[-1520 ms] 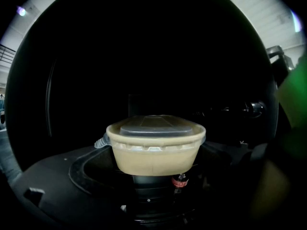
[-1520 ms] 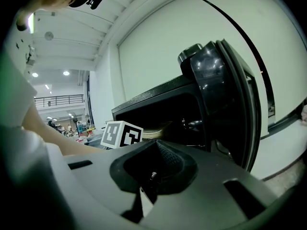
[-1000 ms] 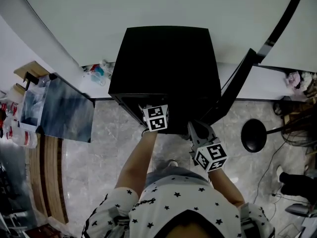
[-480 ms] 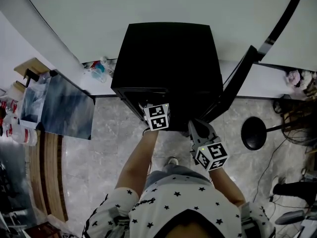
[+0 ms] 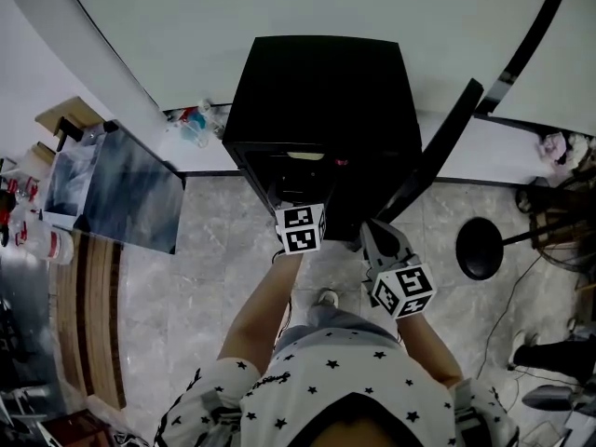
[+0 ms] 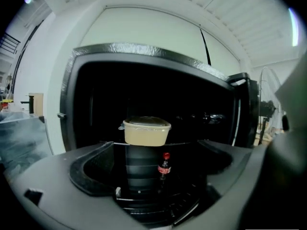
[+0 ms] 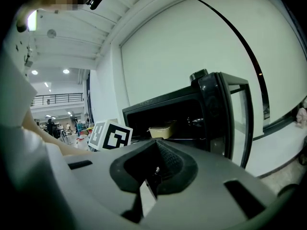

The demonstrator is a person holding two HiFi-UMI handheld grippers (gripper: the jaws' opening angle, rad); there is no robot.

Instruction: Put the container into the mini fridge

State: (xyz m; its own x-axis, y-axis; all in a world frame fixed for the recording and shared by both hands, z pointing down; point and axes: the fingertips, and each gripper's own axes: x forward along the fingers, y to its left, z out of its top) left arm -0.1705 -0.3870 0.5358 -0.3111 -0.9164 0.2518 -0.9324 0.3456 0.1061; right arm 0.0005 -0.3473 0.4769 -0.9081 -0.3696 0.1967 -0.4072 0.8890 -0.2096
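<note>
Placement looks done from here. The mini fridge (image 5: pixel 321 110) stands at the person's twelve o'clock, its door (image 5: pixel 438 147) swung wide toward two o'clock. The left gripper (image 6: pixel 153 174) hangs before the opening, jaws apart with nothing between them. The right gripper (image 7: pixel 154 169), at its four o'clock, has its jaws together and empty. The container (image 6: pixel 147 131) sits on the upper shelf inside, clear of both grippers, with a small bottle (image 6: pixel 164 164) at its six o'clock. I'd guess the door needs swinging shut next.
</note>
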